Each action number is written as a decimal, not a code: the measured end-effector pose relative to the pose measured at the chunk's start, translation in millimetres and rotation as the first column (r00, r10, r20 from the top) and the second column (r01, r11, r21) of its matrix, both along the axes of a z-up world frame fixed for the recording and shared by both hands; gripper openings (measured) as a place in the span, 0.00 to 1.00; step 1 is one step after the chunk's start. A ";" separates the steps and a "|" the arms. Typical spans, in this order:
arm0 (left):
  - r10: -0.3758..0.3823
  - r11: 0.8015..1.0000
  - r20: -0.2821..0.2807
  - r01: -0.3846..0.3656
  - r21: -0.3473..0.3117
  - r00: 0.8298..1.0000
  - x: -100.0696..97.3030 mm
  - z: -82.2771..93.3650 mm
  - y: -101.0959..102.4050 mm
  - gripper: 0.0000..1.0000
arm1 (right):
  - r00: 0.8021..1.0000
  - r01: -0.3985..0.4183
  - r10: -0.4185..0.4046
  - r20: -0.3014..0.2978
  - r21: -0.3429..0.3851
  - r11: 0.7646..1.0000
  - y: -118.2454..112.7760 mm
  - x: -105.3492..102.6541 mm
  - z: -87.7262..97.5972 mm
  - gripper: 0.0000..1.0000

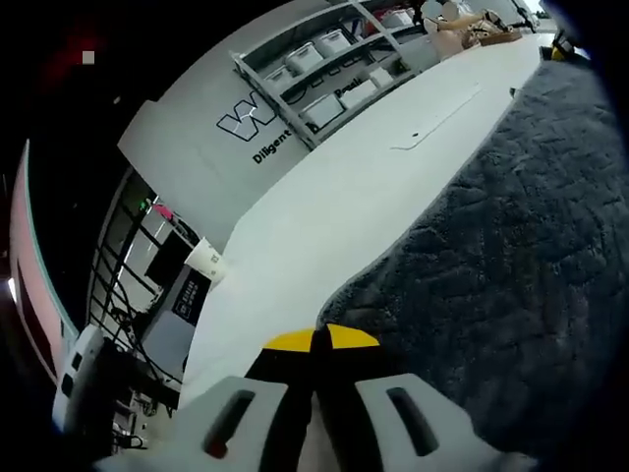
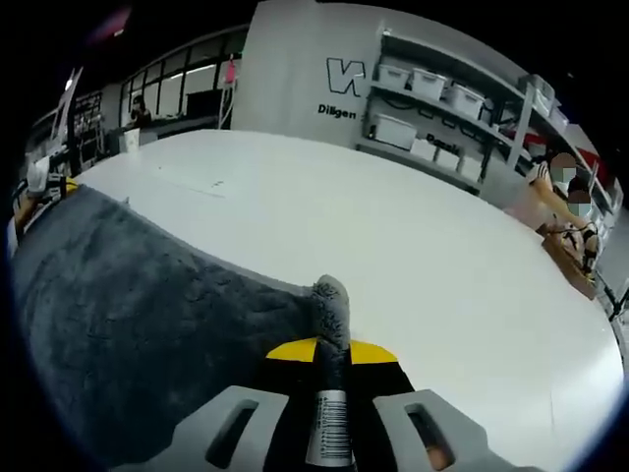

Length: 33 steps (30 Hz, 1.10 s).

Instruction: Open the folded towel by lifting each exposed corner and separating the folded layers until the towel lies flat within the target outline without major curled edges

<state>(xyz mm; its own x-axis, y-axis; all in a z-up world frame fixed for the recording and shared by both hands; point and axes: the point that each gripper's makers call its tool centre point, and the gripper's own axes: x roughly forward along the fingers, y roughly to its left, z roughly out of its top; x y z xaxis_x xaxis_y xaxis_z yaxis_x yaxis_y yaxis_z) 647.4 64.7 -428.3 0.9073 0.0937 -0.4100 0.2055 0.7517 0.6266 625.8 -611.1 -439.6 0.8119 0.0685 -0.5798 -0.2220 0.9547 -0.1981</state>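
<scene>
A dark grey, fuzzy towel (image 1: 511,256) lies spread on a large white table (image 1: 324,206), and a person's two handheld claws each hold one of its edges. In the left gripper view, the left claw (image 1: 321,346) rises from the bottom of the picture with its two pale jaws pressed together under yellow tips, closed on the towel's near edge, and the towel stretches away up the right side. This view also shows things the other lacks: a white paper cup (image 1: 207,260) at the table's edge, a dark cart with a panel (image 1: 177,315) below it, and a thin outline drawn on the tabletop (image 1: 437,123) beyond the towel. In the right gripper view, the right claw (image 2: 329,359) also has its two jaws shut, pinching a corner of the towel (image 2: 147,315) that stands up in a small grey tuft just above the yellow tips; the rest of the towel spreads to the left, with bare table (image 2: 413,246) ahead and to the right. A barcode sticker (image 2: 331,428) sits between this claw's jaws. Both views take in grey wall shelves (image 2: 462,108) holding several white bins, beside a wall with dark lettering. The right gripper view shows one seated person (image 2: 565,211) at the far right and another standing figure (image 2: 140,110) far off at the left; the left gripper view shows one person (image 1: 462,25) at the top, beyond the table's far end.
</scene>
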 end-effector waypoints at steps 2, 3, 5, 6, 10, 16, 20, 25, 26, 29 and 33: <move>0.004 1.000 0.002 -0.004 0.013 1.000 1.0 0.3 1.6 0.02 | 1.000 -0.004 0.004 -0.001 -0.014 1.000 0.4 0.0 0.3 0.02; 0.006 1.000 0.003 -0.006 0.024 1.000 1.8 0.4 2.7 0.02 | 1.000 -0.007 0.007 -0.002 -0.021 1.000 0.6 0.0 0.4 0.02; 0.010 1.000 0.002 -0.010 0.027 1.000 2.0 0.5 3.6 0.02 | 1.000 -0.009 0.009 -0.002 -0.032 0.999 0.3 -0.2 0.7 0.02; 0.010 1.000 0.003 -0.010 0.029 1.000 2.0 0.6 3.8 0.02 | 1.000 -0.009 0.009 -0.002 -0.034 0.999 0.1 0.0 0.8 0.03; 0.019 0.999 0.005 -0.019 0.031 1.000 2.2 0.8 6.5 0.02 | 1.000 -0.025 0.025 0.003 -0.063 0.998 1.8 2.4 1.9 0.04; 0.032 0.999 0.010 -0.032 0.003 0.999 1.9 1.4 7.0 0.02 | 1.000 -0.010 0.011 0.008 -0.087 0.996 -0.8 4.6 4.7 0.15; 0.039 0.999 0.014 -0.038 -0.016 0.999 2.1 1.7 7.4 0.03 | 0.999 0.033 -0.031 0.024 -0.099 0.995 -10.3 3.1 11.0 0.30; 0.074 0.990 0.012 -0.072 -0.120 0.997 -1.4 2.5 8.7 0.05 | 0.998 0.064 -0.061 0.034 -0.093 0.994 -16.4 0.9 15.0 0.44; 0.079 0.987 0.010 -0.076 -0.142 0.997 -2.2 3.3 8.7 0.07 | 0.998 0.064 -0.061 0.036 -0.087 0.994 -16.1 0.6 15.9 0.45; 0.099 0.971 0.005 -0.096 -0.221 0.995 -5.6 5.6 8.7 0.14 | 0.997 0.056 -0.055 0.059 -0.015 0.998 -10.0 0.3 25.3 0.49; 0.088 0.914 -0.018 -0.088 -0.396 0.996 -10.0 7.3 1.3 0.22 | 0.991 0.041 -0.047 0.122 0.048 0.998 -5.0 1.1 45.1 0.45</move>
<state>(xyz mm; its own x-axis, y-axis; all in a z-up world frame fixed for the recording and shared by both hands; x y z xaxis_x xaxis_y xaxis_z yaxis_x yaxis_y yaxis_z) 637.4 66.0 -420.9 0.9031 0.0035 -0.4294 0.1265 0.9535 0.2737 626.9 -616.0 -394.5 0.8797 0.0550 -0.4723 -0.1564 0.9715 -0.1780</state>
